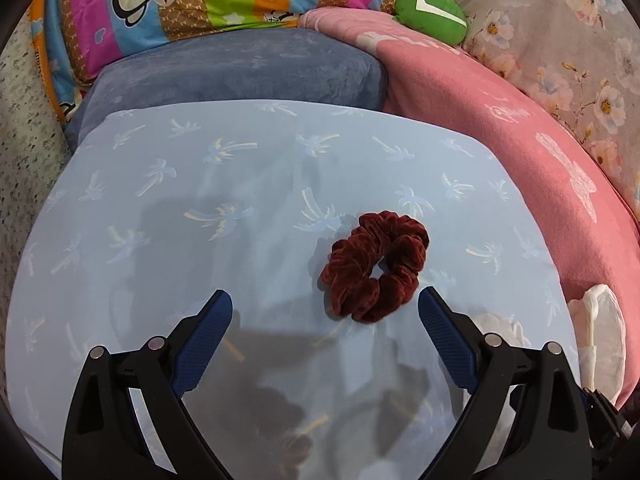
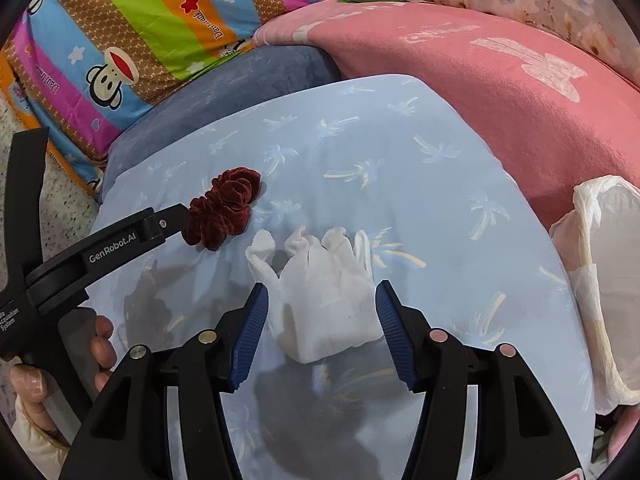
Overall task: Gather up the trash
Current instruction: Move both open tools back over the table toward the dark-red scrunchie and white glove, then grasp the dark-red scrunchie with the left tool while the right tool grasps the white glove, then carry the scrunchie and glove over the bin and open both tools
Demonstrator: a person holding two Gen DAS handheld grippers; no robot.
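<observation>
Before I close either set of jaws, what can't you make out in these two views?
- Crumpled white tissue: left wrist view, mostly behind the left gripper's finger.
- Dark red velvet scrunchie: right wrist view, near edge covered by the left gripper's finger.
- White plastic bag: cut off by the right edge in both views; contents hidden.
- Tissue's underside: right wrist view, between the right gripper's open jaws; contact unclear.

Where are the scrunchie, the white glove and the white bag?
scrunchie [image 1: 376, 266], left wrist view, on its velvet ring.
white glove [image 2: 324, 296], right wrist view, on its palm.
white bag [image 2: 612, 280], right wrist view, on its crumpled side.
</observation>
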